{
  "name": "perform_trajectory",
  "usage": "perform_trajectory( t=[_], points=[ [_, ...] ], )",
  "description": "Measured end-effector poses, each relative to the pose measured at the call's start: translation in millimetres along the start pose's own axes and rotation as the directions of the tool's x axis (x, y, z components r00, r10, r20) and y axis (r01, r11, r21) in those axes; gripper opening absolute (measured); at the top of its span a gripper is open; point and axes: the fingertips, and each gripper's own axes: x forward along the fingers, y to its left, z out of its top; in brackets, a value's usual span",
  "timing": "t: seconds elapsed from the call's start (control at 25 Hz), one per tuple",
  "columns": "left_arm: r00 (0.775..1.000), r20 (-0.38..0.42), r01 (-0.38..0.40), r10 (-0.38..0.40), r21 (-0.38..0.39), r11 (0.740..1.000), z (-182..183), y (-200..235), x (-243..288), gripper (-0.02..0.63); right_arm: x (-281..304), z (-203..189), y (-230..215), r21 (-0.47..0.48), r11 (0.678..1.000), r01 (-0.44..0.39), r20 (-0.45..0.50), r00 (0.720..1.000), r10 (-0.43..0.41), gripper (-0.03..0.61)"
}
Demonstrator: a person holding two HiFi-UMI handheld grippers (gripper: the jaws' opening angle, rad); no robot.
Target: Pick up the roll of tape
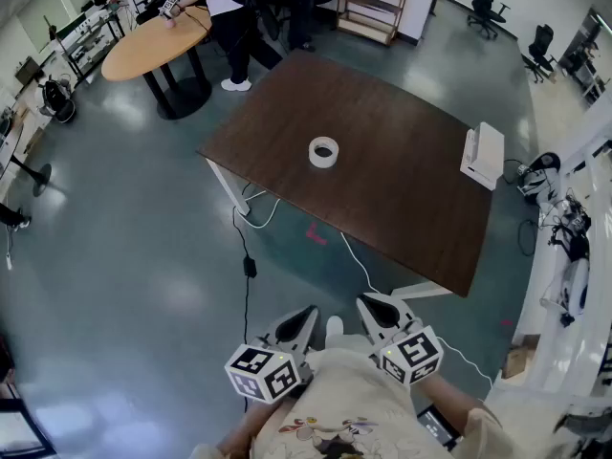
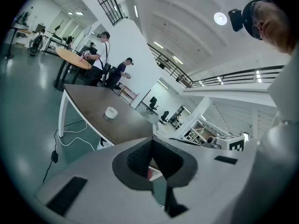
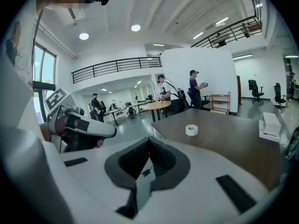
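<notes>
Grey-green floor (image 1: 143,247) fills the room. Far left stands a round wooden table (image 1: 153,41), and right of it a dark brown table (image 1: 402,199): two tables in all. We see one roll of tape (image 1: 324,152) lying flat near the brown table's middle, and one white box (image 1: 483,154) at its right edge. Near us, well apart from the tape, we hold two grippers. The left gripper (image 1: 306,314) has its fingers pressed together on nothing, and the right gripper (image 1: 371,304) is likewise closed and empty. Only the gripper views show the mezzanine railing (image 3: 117,64) and ceiling lights (image 3: 135,28); only the head view shows both marker cubes (image 1: 263,371) together.
</notes>
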Motion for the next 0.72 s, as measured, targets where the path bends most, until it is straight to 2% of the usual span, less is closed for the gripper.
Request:
perform_trajectory(
  t=[0.36,0.52,0.72],
  points=[
    [1.0,-0.004,0.018,-0.018,0.015,1.0,2,6,-3,0.005,4,-5,3,0.002,1.0,0.025,0.0,1.0,-0.025,0.008],
    [1.0,-0.007,0.022,-0.022,0.014,1.0,1,14,-11,0.005,8,-5,15,0.054,0.998,-0.01,0.027,1.0,0.009,0.009],
    [1.0,0.003,0.022,-0.022,0.008,1.0,7,28,-21,0.006,19,-7,15,0.075,0.997,0.006,0.044,0.999,-0.009,0.06]
  ],
)
